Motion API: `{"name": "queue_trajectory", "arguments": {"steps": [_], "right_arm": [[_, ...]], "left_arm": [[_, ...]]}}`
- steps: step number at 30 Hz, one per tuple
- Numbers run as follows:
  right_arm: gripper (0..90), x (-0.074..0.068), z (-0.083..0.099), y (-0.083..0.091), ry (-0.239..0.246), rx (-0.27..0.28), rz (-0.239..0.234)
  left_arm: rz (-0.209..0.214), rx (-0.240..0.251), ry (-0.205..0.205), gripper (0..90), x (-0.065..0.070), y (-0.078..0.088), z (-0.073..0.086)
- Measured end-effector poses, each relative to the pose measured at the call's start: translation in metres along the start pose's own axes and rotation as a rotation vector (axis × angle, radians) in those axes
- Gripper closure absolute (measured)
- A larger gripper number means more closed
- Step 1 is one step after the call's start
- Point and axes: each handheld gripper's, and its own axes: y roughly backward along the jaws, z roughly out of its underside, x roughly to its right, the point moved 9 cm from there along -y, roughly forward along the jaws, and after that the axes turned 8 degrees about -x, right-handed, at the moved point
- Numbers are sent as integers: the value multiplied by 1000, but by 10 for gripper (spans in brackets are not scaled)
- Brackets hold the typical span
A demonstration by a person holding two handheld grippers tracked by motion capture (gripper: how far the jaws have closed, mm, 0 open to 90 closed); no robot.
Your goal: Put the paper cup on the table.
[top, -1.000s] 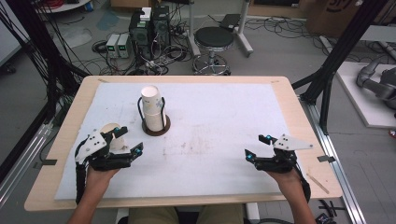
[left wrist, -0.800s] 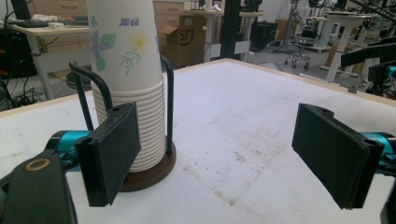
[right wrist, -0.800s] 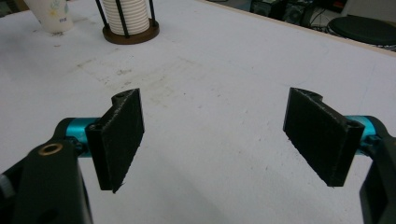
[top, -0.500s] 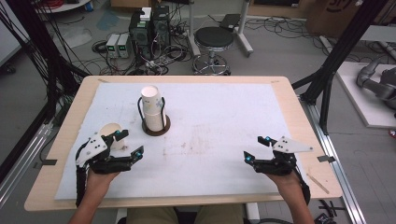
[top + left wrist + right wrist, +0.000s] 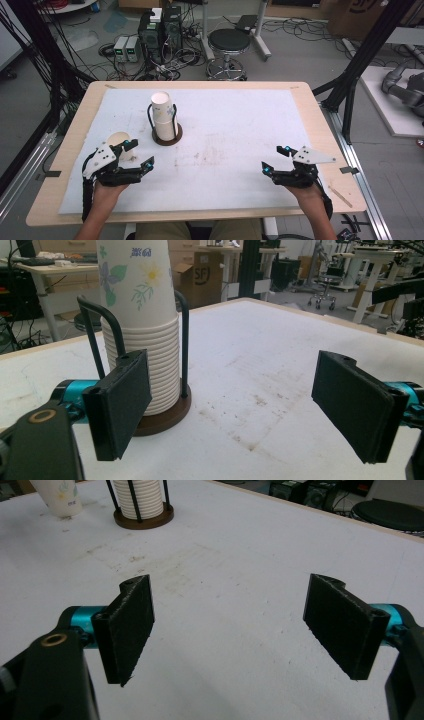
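Cup stack (image 5: 164,116) stands upright in its wire holder (image 5: 167,136) on the tabletop (image 5: 240,130), left of centre – rods keep the stack straight so one cup can be pulled off the top. A single cup (image 5: 120,144) sits loose just beside the left gripper (image 5: 137,152), touching or not unclear. Left fingers (image 5: 120,405) wide apart, nothing between them, aimed at the stack. Right gripper (image 5: 274,159) rests well apart at the near right – fingers (image 5: 127,625) spread wide, empty, likely parked

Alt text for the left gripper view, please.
The left claw stands open with nothing between its black pads, aimed across a stained white table. Behind its left pad, a stack of paper cups sits in a dark wire holder.
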Motion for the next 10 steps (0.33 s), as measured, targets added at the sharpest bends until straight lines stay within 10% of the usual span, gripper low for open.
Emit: {"name": "queue_trajectory", "arguments": {"steps": [10], "right_arm": [[207,4,1,1,-4,5,5]], "left_arm": [[-6,5,2,163,-2,-1,0]]}}
